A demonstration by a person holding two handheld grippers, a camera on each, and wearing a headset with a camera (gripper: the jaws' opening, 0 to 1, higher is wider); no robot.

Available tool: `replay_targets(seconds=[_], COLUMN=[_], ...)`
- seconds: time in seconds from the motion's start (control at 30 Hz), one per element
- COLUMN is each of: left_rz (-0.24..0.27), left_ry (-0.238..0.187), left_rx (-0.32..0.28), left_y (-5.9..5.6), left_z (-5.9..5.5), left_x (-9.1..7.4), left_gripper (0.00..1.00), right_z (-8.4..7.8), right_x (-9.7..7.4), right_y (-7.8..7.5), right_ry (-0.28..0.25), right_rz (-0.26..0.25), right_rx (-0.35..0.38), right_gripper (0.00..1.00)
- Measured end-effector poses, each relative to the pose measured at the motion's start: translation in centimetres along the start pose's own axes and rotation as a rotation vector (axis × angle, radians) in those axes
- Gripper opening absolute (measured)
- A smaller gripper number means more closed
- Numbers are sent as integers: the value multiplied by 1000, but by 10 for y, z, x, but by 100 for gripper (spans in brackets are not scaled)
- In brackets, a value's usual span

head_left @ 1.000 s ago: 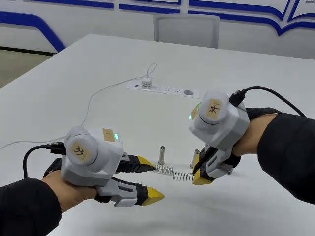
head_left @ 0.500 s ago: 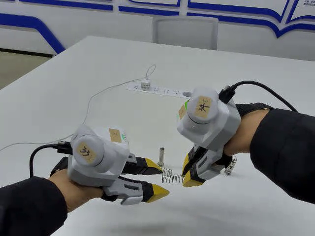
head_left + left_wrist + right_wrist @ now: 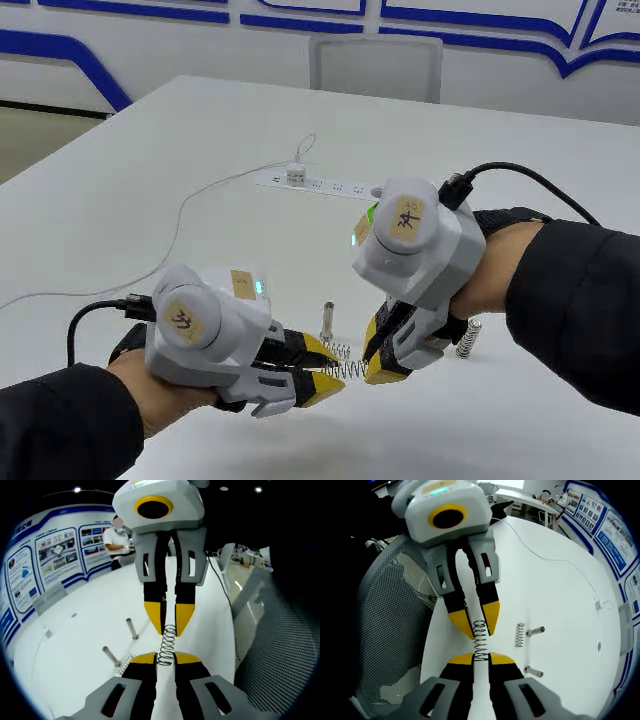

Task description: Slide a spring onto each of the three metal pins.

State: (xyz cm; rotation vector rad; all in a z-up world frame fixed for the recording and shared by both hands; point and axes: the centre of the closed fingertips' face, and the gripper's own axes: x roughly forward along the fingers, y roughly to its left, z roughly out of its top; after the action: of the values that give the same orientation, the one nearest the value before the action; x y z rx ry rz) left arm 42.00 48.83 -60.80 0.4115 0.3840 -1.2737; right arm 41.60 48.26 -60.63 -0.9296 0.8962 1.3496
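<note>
Now, left gripper point(image 3: 165, 659): jaws drawn almost together, the yellow tips pinching one end of the spring point(image 3: 167, 642)
Right gripper point(image 3: 480, 659): jaws just as narrow, nipping the spring's other end
Facing: the two grippers meet nose to nose, tips near each other, with a short run of coil bridging the gap
Spring: runs straight from one pair of tips to the other, low over the table point(image 3: 450, 430); whether it touches the top cannot be told
Pin point(image 3: 131, 628): upright on the table, bare, off to one side of the spring and apart from it
Other pin point(image 3: 110, 656): also upright and bare, closer to the left gripper's tips in the left gripper view
Loose spring point(image 3: 125, 662): close by the other pin's foot, set at an angle to it, not threaded on it as far as the gripper views show
Head view: left gripper low on the left, right gripper higher on the right and tipped downward
Sleeves point(image 3: 580, 300): dark, one behind each gripper
Power strip point(image 3: 320, 185): white, on the table well beyond the grippers, a white cable point(image 3: 200, 190) trailing from it toward the left edge
Chair point(image 3: 375, 62): pale, at the table's far side
</note>
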Motion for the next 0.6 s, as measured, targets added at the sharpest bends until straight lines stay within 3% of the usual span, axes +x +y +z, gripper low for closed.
replay_targets(seconds=[0.6], left_rz=[-4], left_ry=[5], left_rx=[2], left_y=[-2], left_z=[-3], left_x=[0], left_gripper=[11], right_z=[30], right_x=[-19], right_y=[3], right_ry=[-77], right_rz=[-26], right_rx=[-37], right_gripper=[11])
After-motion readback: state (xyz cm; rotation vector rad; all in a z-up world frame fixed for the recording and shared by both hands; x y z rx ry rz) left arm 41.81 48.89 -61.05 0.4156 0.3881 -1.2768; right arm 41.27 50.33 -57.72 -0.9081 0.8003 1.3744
